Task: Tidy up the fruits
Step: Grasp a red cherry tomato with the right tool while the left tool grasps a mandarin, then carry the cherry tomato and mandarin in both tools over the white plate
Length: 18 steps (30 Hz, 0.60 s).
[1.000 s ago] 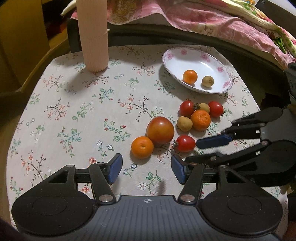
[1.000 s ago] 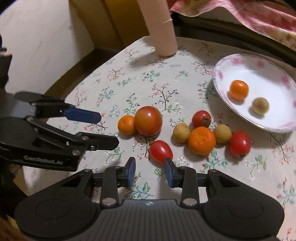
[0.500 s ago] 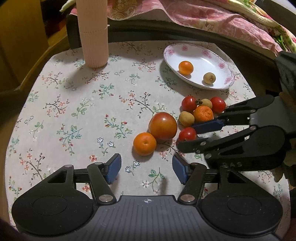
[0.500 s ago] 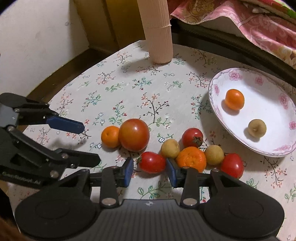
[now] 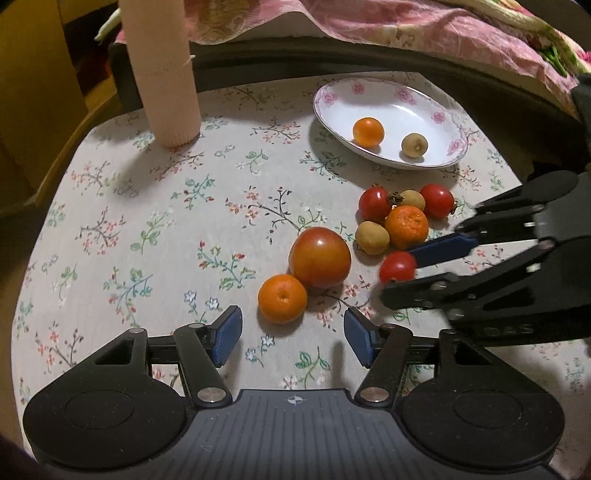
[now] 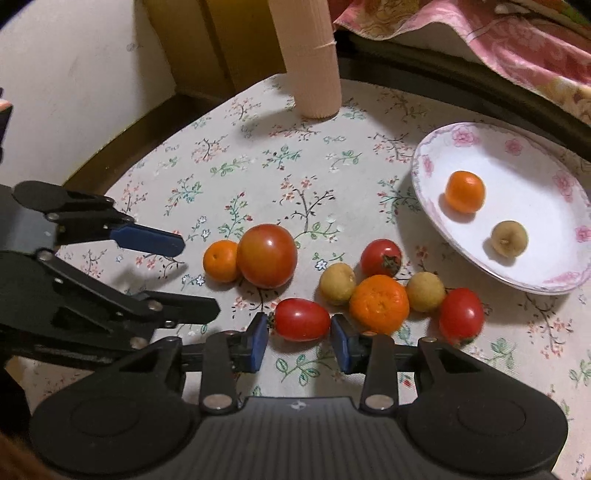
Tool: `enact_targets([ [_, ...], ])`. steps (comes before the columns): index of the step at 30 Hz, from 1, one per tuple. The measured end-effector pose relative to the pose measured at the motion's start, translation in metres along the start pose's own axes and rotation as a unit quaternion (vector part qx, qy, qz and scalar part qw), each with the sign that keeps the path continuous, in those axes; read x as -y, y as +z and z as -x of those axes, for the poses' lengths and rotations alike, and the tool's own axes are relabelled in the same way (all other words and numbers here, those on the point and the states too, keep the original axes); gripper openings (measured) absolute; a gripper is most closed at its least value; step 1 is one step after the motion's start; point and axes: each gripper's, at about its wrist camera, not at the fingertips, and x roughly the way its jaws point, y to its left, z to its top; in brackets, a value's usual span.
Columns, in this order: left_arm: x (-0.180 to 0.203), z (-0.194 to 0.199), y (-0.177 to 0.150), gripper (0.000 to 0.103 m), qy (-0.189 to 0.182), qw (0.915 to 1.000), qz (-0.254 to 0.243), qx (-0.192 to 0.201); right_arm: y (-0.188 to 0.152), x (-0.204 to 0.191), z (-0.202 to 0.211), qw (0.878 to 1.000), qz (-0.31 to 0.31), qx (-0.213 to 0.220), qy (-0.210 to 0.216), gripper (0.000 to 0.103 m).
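My right gripper [image 6: 298, 341] is open, its blue pads on either side of a small red tomato [image 6: 302, 319] on the floral cloth, with small gaps showing. It also shows in the left wrist view [image 5: 397, 266]. My left gripper [image 5: 292, 338] is open and empty, just short of a small orange [image 5: 282, 298] that touches a big tomato [image 5: 320, 257]. A cluster of an orange [image 6: 379, 303], two tan fruits and two small tomatoes lies to the right. A white flowered plate [image 6: 546, 206] holds an orange [image 6: 464, 192] and a tan fruit [image 6: 509, 238].
A tall ribbed pink roll [image 5: 162, 70] stands at the far left of the table. A dark rim and a pink patterned blanket [image 5: 406, 22] lie beyond the far edge. The table edge drops off on the left [image 6: 122, 147].
My right gripper has moved forward, so the small red tomato now sits between its pads. My left gripper has moved closer to the small orange.
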Motion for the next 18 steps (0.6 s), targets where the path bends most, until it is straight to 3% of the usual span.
enact_targets([
  [9,0.000,-0.022,0.007,0.057,0.021,0.9998,-0.001,-0.003,-0.013,0.010,0.012,1.000,-0.020,-0.012,0.001,0.038],
  [11,0.002,-0.022,0.009,0.047,0.018,0.9998,0.000,-0.004,-0.013,0.011,0.014,1.000,-0.022,-0.013,0.001,0.038],
  [14,0.005,-0.020,0.009,0.041,0.022,0.9997,-0.005,-0.006,-0.013,0.013,0.017,1.000,-0.026,-0.012,0.004,0.038],
  [18,0.005,-0.013,0.005,0.040,0.011,0.9997,0.008,-0.018,-0.014,0.013,0.014,0.999,-0.026,-0.021,-0.002,0.038],
])
